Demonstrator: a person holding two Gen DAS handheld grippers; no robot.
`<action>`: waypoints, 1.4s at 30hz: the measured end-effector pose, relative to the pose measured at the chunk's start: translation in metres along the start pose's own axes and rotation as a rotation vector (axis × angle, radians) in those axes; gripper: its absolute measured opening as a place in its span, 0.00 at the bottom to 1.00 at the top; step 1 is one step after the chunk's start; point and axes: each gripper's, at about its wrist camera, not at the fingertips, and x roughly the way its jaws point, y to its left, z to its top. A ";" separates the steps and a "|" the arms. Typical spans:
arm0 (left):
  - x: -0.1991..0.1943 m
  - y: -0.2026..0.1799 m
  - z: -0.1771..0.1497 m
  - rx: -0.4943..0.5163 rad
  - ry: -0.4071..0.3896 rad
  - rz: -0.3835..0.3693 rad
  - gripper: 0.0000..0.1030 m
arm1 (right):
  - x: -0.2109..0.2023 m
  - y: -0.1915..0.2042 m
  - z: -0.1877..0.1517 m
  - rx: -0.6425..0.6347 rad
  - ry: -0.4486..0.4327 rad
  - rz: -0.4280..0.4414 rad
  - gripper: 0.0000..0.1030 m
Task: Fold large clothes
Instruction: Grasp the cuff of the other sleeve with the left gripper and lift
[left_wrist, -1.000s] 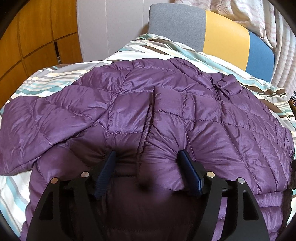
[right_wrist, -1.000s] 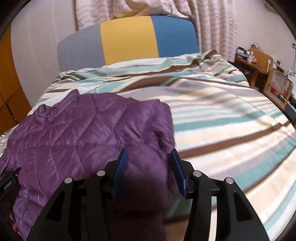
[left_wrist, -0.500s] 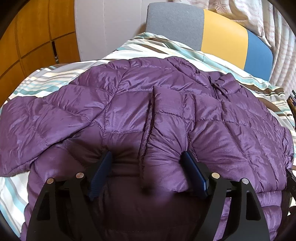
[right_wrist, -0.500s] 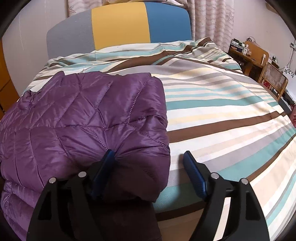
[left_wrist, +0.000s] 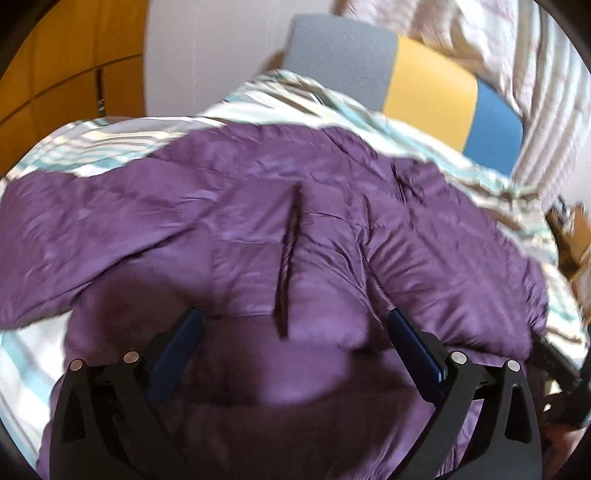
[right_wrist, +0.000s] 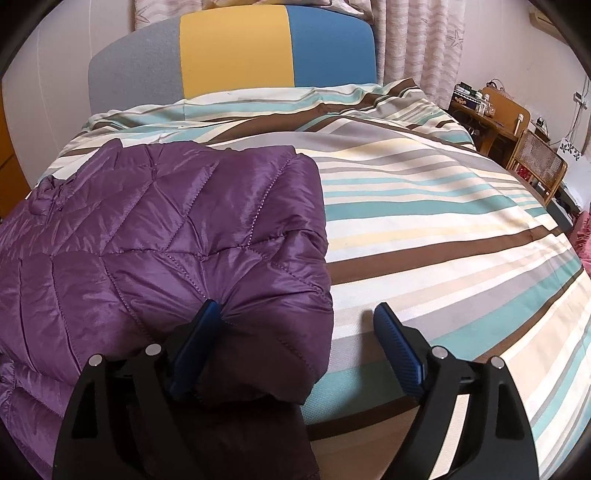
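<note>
Purple quilted jacket (left_wrist: 258, 229) spread over the striped bedcover (right_wrist: 443, 206), filling most of the left wrist view and the left half of the right wrist view, with one sleeve trailing off toward the left edge of the left wrist view. Left gripper (left_wrist: 293, 325) low over the jacket's near part, jaws just opened wide apart, blue pads clear of the fabric on either side of a puffed fold and dark seam; nothing clamped. Left wrist view blurred, so fine contact hard to judge. Right gripper (right_wrist: 295, 319) at the jacket's right-hand corner, jaws likewise just opened and standing apart; left pad (right_wrist: 195, 350) against the puffy corner, right pad (right_wrist: 399, 350) over bare bedcover, well off the fabric, no grip. Corner of the jacket lying slack between the pads. Headboard (right_wrist: 236, 48) in grey, yellow and blue behind the bed; curtain (right_wrist: 421, 44) to its right; wooden desk and chair (right_wrist: 517, 136) at the far right.
</note>
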 end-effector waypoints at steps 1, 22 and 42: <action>-0.008 0.009 0.000 -0.035 -0.018 -0.008 0.97 | 0.000 0.000 0.000 0.001 0.001 -0.002 0.84; -0.094 0.229 -0.033 -0.648 -0.186 0.206 0.97 | 0.000 -0.002 0.000 0.003 0.000 -0.006 0.86; -0.126 0.327 -0.053 -1.032 -0.378 0.166 0.88 | -0.001 -0.002 -0.001 0.004 0.000 -0.005 0.87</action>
